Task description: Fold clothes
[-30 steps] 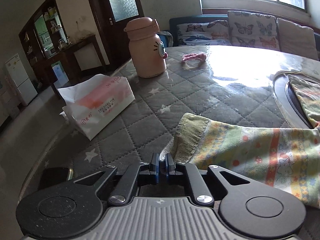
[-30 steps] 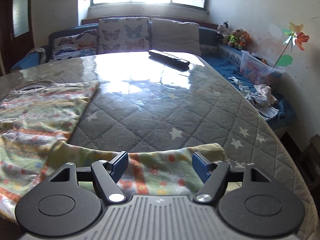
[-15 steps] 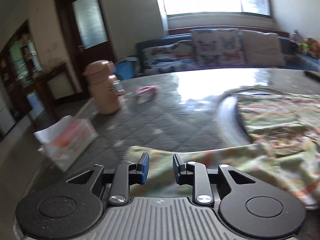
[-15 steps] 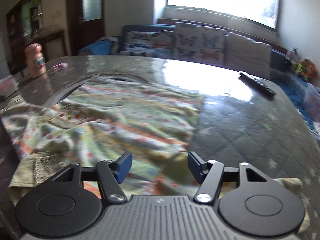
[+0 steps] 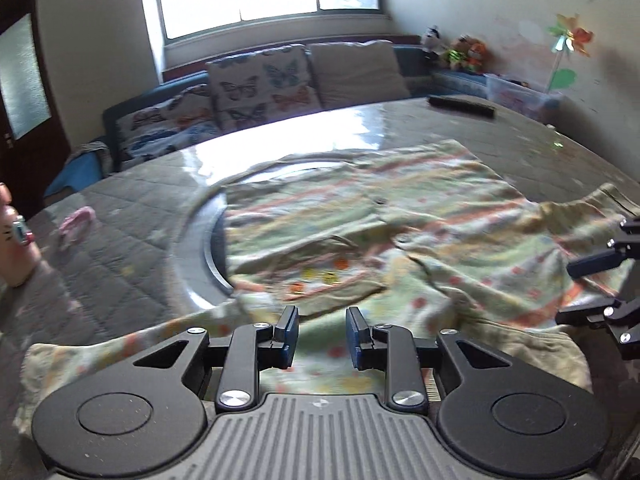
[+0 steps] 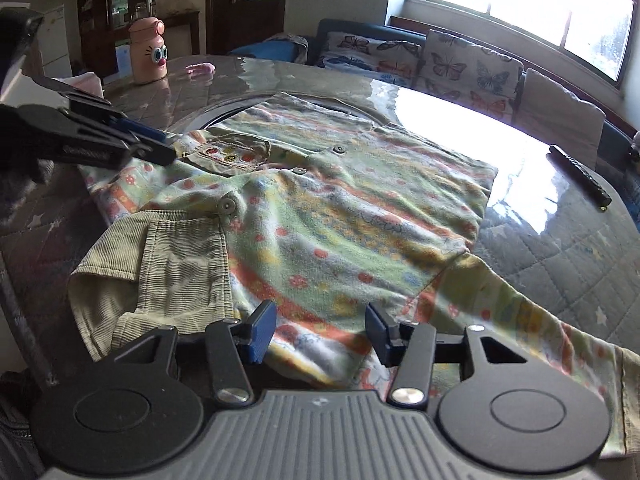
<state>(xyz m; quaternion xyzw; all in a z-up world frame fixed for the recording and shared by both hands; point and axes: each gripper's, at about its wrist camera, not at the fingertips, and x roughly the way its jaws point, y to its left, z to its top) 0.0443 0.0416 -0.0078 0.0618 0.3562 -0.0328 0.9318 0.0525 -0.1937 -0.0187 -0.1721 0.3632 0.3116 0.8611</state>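
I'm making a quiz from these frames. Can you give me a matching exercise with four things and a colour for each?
Things:
1. bottle
2. remote control
3. collar
4. gripper pads

Colours:
a. black
b. blue
c. peach pink
d. olive corduroy

Pairs: 1-c, 2-a, 3-d, 4-b

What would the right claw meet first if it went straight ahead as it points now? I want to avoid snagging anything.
Probably the patterned garment: the open right claw points low over its near hem, so the fabric comes first. Its height above the cloth is unclear.
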